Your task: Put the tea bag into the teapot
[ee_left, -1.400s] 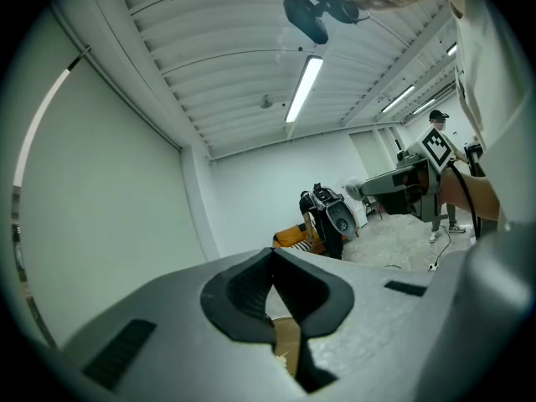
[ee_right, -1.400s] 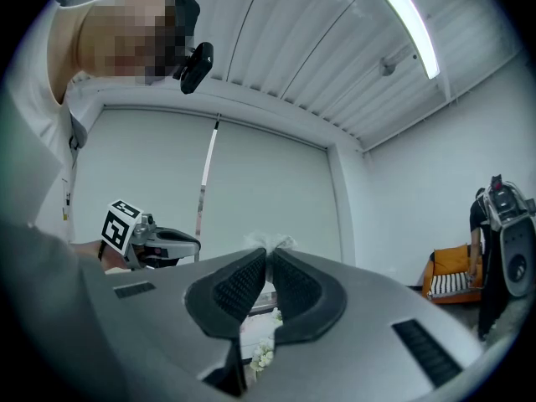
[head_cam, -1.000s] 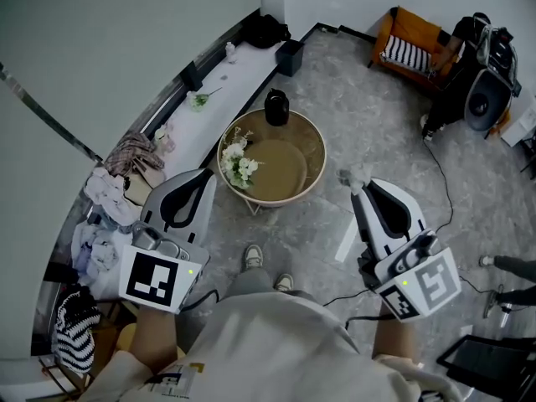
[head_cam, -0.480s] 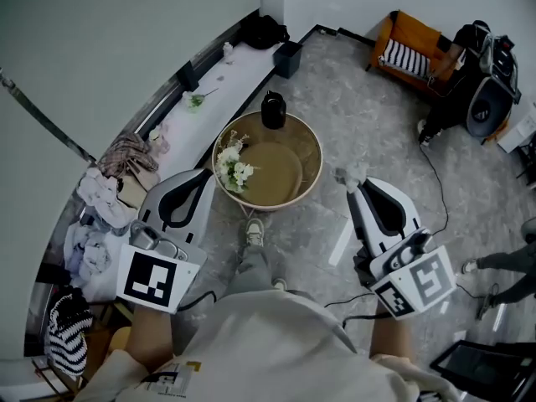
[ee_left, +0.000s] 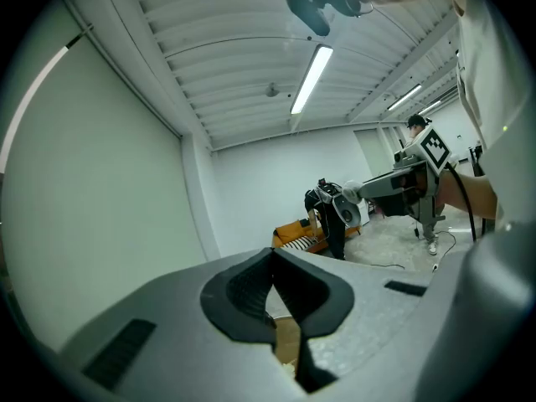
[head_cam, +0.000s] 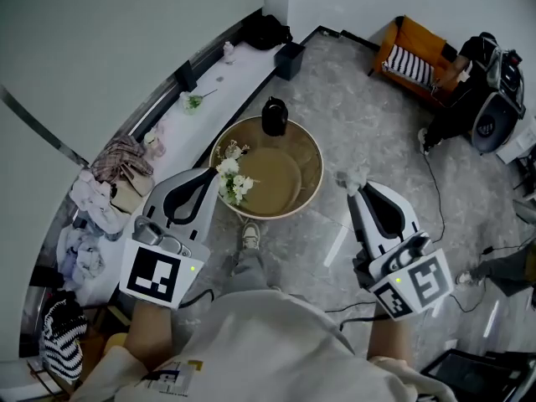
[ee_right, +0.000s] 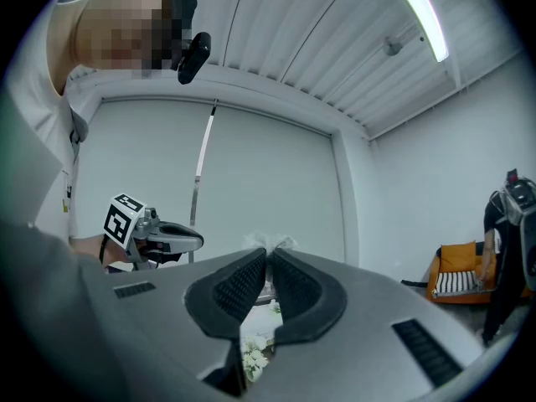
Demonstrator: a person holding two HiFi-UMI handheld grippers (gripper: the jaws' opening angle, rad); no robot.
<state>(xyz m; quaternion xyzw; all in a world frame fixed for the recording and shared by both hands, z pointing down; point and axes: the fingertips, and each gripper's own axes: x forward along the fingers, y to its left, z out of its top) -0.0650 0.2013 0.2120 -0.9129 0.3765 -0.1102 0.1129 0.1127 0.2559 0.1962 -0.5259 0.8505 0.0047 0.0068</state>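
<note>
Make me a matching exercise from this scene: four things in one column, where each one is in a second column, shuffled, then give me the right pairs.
Things:
1. teapot
2. white flowers
3. tea bag
4. striped cushion

Places:
A. pinched between the jaws of the right gripper
B. on the orange seat, far right of the room
C. at the far edge of the round table
D. at the round table's left edge

Pairs: 1-C, 2-D, 3-A, 4-B
</note>
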